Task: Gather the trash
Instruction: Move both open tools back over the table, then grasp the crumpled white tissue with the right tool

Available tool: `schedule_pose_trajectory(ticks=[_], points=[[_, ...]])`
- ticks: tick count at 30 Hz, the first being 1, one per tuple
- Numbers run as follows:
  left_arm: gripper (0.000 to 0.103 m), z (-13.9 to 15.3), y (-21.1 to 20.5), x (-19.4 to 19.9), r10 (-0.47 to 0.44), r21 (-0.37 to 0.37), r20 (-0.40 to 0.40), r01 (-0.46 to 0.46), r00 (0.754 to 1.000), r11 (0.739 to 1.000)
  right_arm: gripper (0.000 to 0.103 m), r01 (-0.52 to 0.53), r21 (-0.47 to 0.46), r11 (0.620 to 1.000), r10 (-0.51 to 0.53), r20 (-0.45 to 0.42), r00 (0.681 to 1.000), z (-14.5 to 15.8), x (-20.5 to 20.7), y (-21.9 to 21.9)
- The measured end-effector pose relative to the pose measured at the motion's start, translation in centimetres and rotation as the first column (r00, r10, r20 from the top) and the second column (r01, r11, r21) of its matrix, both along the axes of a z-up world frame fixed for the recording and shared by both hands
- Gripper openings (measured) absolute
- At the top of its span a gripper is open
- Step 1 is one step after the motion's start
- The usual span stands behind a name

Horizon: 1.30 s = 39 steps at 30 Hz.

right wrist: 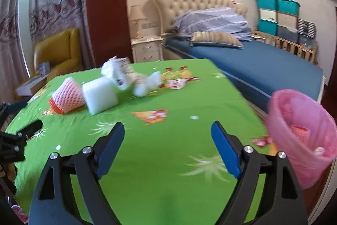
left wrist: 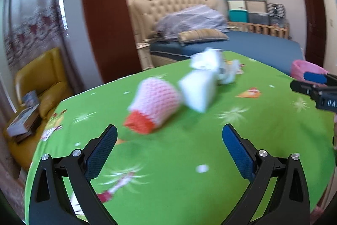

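On the desk (right wrist: 147,161), under a green printed cloth, the trash lies in a loose row. A pink foam net sleeve (left wrist: 155,102) lies on its side, its long axis running from an orange-red open end near the left tongs (left wrist: 169,136) up and away toward the right; in the right wrist view the same sleeve (right wrist: 67,96) shows that orange end low at the left and tapers up to the right. Its far end touches a white foam block (left wrist: 197,91), which sits tilted. Behind the block lies a heap of crumpled white paper and wrappers (left wrist: 212,62), spread across the far part of the desk.

The left tongs stand wide open with nothing between the pads, just short of the sleeve's orange end. The right tongs (right wrist: 167,134) are also spread open and empty over bare cloth, well apart from the trash.

A pink-lined bin (right wrist: 301,136) stands at the right edge of the desk, with a few scraps inside. Motion blur softens the trash in both views.
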<state>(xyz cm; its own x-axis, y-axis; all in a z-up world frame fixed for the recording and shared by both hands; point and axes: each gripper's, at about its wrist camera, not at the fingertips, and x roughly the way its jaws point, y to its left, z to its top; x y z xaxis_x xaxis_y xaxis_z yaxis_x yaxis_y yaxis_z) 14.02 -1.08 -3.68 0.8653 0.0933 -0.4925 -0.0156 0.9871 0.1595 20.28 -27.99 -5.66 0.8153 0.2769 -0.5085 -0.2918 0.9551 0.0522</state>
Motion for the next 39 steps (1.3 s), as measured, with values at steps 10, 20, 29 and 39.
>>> schedule_pose_trajectory(ticks=[10, 20, 29, 39], points=[[0.095, 0.1, 3.9, -0.1, 0.101, -0.063, 0.024, -0.099, 0.995, 0.993, 0.089, -0.034, 0.047, 0.998, 0.034, 0.009, 0.999, 3.0, 7.9, 7.0], [0.095, -0.3, 5.1, 0.7, 0.106, -0.103, -0.005, -0.106, 0.994, 0.989, 0.095, -0.028, 0.068, 0.997, 0.031, -0.045, 0.999, 2.8, 14.3, 11.6], [0.095, -0.6, 5.9, 1.0, 0.108, -0.128, -0.033, -0.111, 0.994, 0.986, 0.078, -0.046, 0.011, 0.999, 0.047, -0.078, 0.996, 0.9, 14.0, 12.1], [0.095, -1.7, 5.7, 3.7, 0.073, -0.170, -0.122, -0.094, 0.990, 0.981, 0.077, -0.067, 0.093, 0.993, 0.069, -0.022, 0.997, 1.3, 6.8, 6.4]])
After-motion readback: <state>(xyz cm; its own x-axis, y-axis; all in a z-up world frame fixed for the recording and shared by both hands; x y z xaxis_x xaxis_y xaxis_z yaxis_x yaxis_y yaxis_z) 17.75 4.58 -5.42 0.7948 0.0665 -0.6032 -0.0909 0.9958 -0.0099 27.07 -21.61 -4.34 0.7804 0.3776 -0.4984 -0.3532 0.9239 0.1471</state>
